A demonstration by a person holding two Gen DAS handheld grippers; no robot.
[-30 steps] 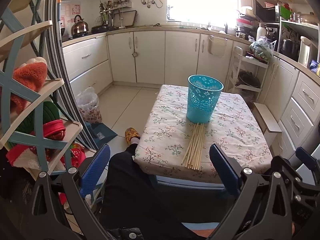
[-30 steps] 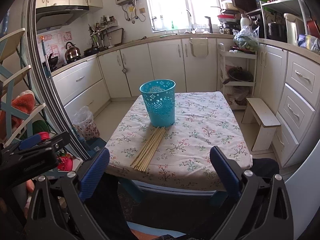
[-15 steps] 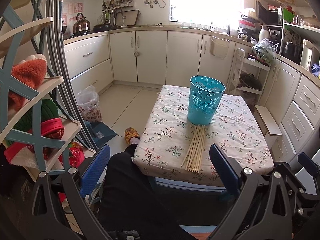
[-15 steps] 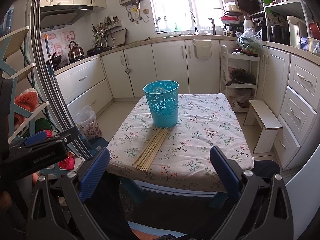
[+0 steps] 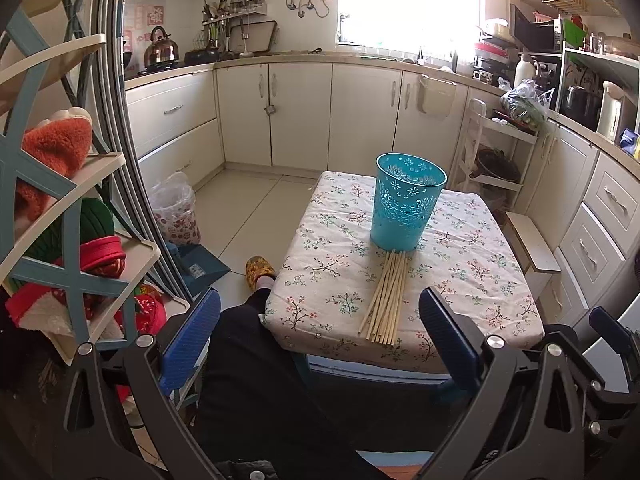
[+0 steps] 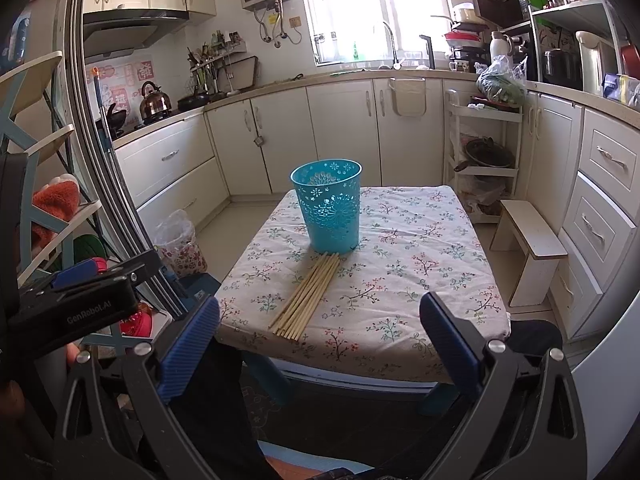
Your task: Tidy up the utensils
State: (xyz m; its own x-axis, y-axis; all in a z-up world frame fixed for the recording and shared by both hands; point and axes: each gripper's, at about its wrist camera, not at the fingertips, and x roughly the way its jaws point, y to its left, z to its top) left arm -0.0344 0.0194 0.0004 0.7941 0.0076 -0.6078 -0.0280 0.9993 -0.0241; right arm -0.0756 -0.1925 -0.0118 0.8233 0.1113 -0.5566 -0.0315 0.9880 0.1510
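A bundle of several wooden chopsticks (image 5: 386, 297) (image 6: 307, 295) lies flat on a low table with a floral cloth (image 5: 472, 264) (image 6: 412, 264). Their far ends touch the foot of an upright turquoise perforated basket (image 5: 407, 201) (image 6: 329, 205). My left gripper (image 5: 320, 344) is open, held back from the table's near edge above a dark trouser leg. My right gripper (image 6: 320, 344) is open too, short of the near edge with nothing between its blue pads. The left gripper's body (image 6: 76, 304) shows at the left of the right wrist view.
A blue-and-cream shelf rack (image 5: 60, 216) with soft toys stands close on the left. A foot in a yellow slipper (image 5: 259, 269) rests by the table's left corner. A small wooden stool (image 6: 528, 248) sits right of the table. Kitchen cabinets (image 5: 304, 112) line the back and right.
Both cameras have drifted slightly, and the table and basket sit a little differently in frame. The chopsticks and basket have not moved. Both grippers stay open.
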